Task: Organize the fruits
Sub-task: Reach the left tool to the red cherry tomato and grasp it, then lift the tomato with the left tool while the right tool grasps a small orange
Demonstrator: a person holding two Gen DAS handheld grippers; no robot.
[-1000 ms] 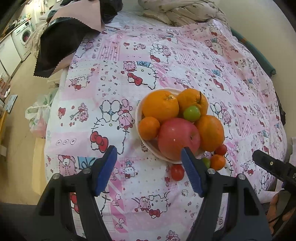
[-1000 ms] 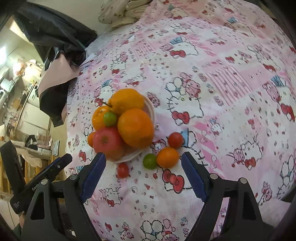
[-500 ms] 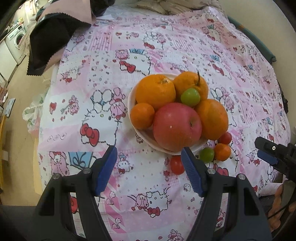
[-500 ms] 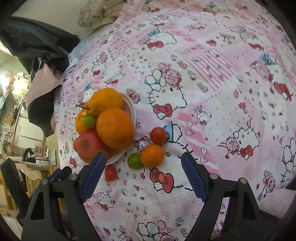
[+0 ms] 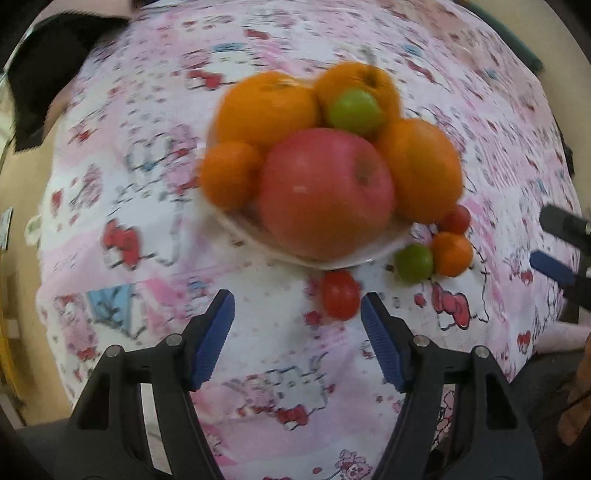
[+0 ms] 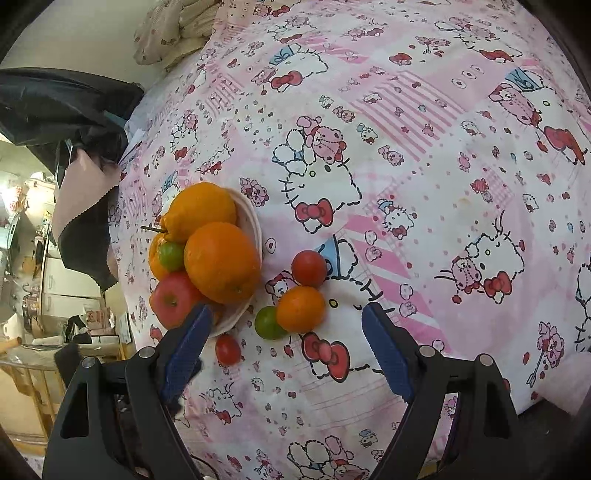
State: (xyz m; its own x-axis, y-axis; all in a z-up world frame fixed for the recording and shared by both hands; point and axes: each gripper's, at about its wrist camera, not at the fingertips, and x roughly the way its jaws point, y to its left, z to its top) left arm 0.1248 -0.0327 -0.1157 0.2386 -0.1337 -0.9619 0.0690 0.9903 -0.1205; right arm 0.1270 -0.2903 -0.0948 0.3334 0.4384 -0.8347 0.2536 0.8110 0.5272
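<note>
A white bowl [image 5: 354, 260] [image 6: 251, 218] on the pink cartoon-print cloth holds a red apple [image 5: 325, 192] [image 6: 171, 299], three big oranges [image 5: 266, 107] [image 6: 221, 262], a small mandarin [image 5: 229, 173] and a green fruit [image 5: 354, 110] [image 6: 170, 255]. Loose on the cloth beside it lie a red tomato [image 5: 340, 293] [image 6: 228, 349], a green fruit [image 5: 413, 263] [image 6: 269, 322], a small mandarin [image 5: 451, 254] [image 6: 301, 303] and another tomato [image 5: 456, 219] [image 6: 309, 267]. My left gripper [image 5: 297, 308] is open, just short of the near tomato. My right gripper [image 6: 286, 325] is open, near the loose mandarin.
Dark and pink fabric [image 6: 74, 147] hangs over the cloth's far corner. A bundled blanket [image 6: 173, 29] lies at the back. The right gripper shows at the right edge of the left wrist view [image 5: 561, 247]. Floor and furniture lie beyond the cloth's edge [image 6: 44, 295].
Both grippers have moved closer to the fruit. The bowl and the loose fruits now look larger in both views. Both grippers stay open. The left view is motion-blurred.
</note>
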